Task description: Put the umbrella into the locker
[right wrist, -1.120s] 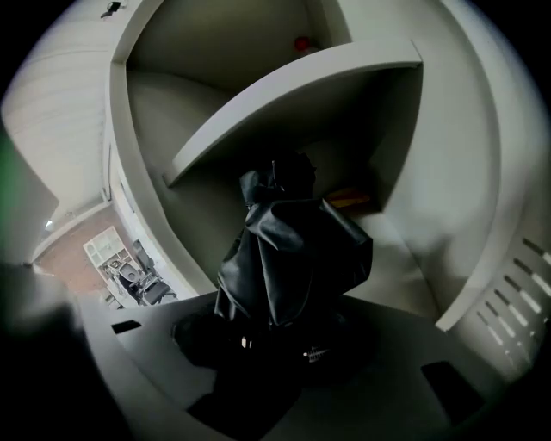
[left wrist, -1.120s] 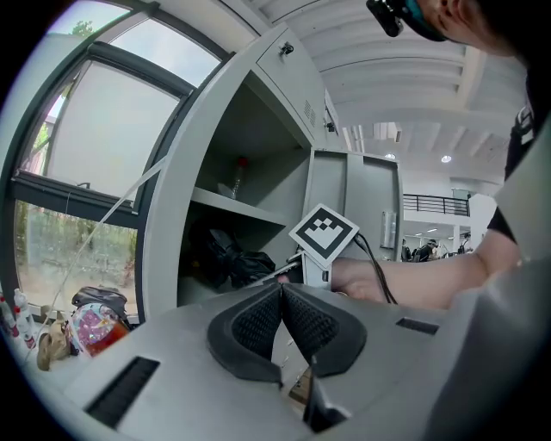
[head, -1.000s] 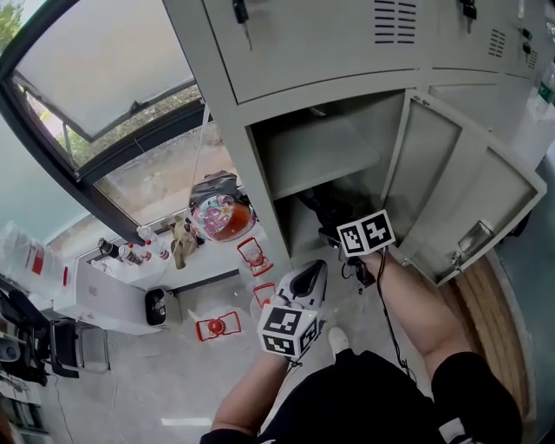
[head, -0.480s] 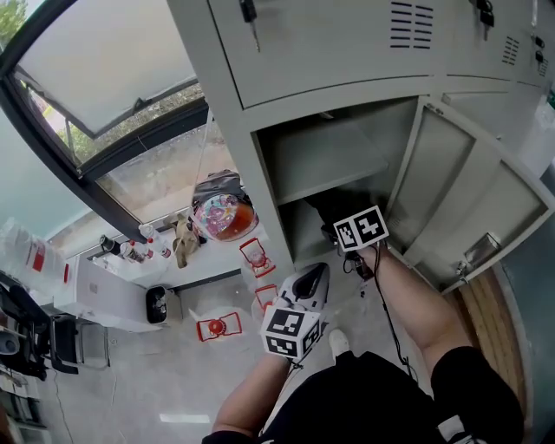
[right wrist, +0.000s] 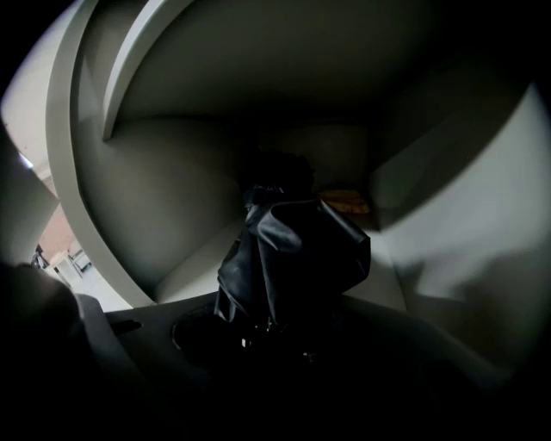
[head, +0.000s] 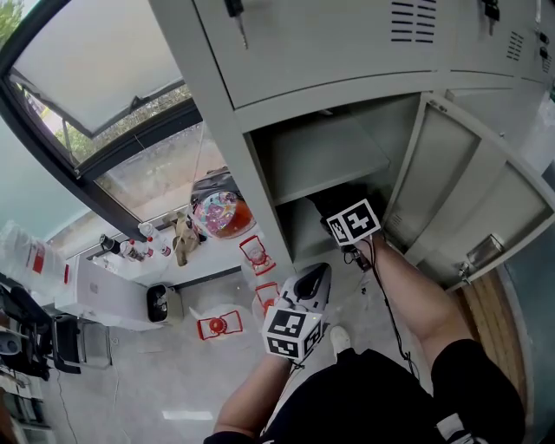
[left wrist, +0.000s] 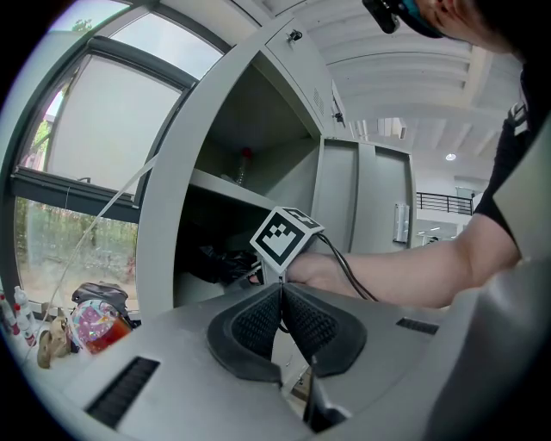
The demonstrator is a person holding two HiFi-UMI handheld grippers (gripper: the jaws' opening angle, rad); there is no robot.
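The grey locker [head: 260,186] stands open, its door [head: 473,204] swung out to the right. A black folded umbrella [right wrist: 291,254] rises from between the dark jaws of my right gripper [right wrist: 275,326], which is shut on it inside the lower compartment, under the shelf [head: 325,160]. In the head view only that gripper's marker cube [head: 352,221] and a bit of the umbrella [head: 332,201] show. From the left gripper view the umbrella [left wrist: 215,260] lies in the dark compartment beyond the cube [left wrist: 285,239]. My left gripper [left wrist: 281,297] is shut and empty, held low in front of the locker [head: 309,283].
A window runs along the left, with a colourful bag [head: 220,214] on the ledge below it. Red wire stands [head: 217,325] and a white box [head: 108,299] sit on the floor. Keys [head: 235,12] hang in the upper locker doors. A wooden floor strip [head: 494,325] lies at right.
My right gripper has moved left and deeper into the lower compartment, carrying the umbrella. The left gripper has stayed where it was.
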